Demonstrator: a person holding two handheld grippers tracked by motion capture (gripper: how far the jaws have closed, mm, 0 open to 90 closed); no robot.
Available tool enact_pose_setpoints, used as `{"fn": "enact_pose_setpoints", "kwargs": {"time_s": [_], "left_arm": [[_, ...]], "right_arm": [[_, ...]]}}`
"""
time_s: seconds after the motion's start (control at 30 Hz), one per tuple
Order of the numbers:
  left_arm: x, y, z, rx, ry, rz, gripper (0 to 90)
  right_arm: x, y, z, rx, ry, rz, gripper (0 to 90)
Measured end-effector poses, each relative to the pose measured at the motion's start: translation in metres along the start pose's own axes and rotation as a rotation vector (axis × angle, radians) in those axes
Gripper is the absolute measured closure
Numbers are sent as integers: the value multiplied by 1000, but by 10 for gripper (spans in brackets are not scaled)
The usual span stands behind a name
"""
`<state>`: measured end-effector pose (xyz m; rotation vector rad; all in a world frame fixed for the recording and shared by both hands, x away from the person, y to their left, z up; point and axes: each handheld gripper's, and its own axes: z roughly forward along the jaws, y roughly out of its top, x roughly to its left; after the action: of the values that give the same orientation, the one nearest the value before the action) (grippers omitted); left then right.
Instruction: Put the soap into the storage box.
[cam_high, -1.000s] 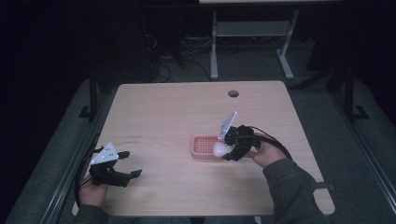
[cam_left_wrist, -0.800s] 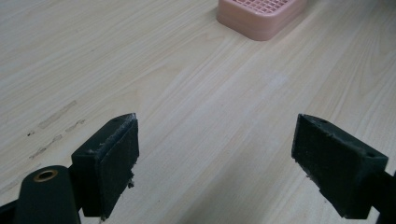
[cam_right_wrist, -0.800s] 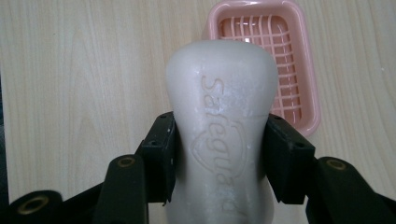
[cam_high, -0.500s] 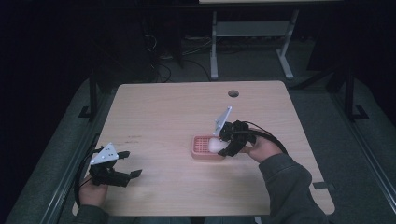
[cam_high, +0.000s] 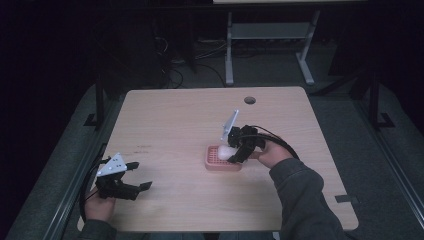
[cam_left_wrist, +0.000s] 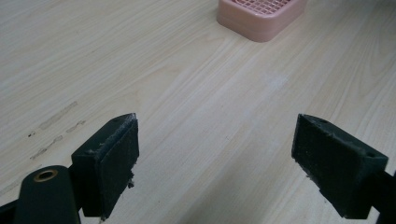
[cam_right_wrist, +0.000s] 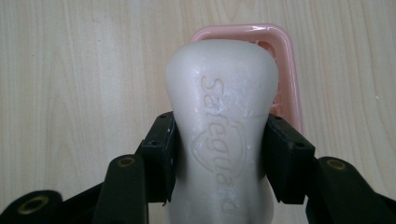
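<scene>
The right gripper (cam_high: 234, 153) has shifted a little toward the left across the table since a moment ago, carrying its load further over the pink soap dish (cam_high: 222, 160), while the left gripper (cam_high: 137, 175) has stayed where it was near the table's front left corner. The right gripper's jaws are clamped on a white bar of soap (cam_right_wrist: 223, 121), one pad pressed against each narrow side at the bar's waist; the word stamped into its face reads along its length. In the right gripper view the bar hangs above the dish (cam_right_wrist: 285, 56), whose pink rim and grid peek out behind and to the right of it. Whether the soap touches the dish I cannot tell. The left gripper (cam_left_wrist: 215, 158) stands with its jaws wide apart and nothing between them, hovering low over the bare wooden table (cam_high: 175, 125), well apart from the dish (cam_left_wrist: 261, 16).
</scene>
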<state>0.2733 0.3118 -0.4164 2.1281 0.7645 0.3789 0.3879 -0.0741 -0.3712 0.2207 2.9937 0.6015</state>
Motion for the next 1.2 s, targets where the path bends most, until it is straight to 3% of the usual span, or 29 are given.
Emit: {"fn": "enact_pose_setpoints", "kwargs": {"time_s": [0.4, 0.67, 1.2], "left_arm": [[0, 0, 0, -4, -1, -2, 148], [0, 0, 1, 1, -3, -1, 148], [1, 0, 0, -6, -1, -7, 148]], "right_arm": [[-13, 12, 19, 30, 13, 11, 492], [-20, 14, 28, 17, 25, 23, 492], [-32, 16, 46, 46, 38, 42, 492]]}}
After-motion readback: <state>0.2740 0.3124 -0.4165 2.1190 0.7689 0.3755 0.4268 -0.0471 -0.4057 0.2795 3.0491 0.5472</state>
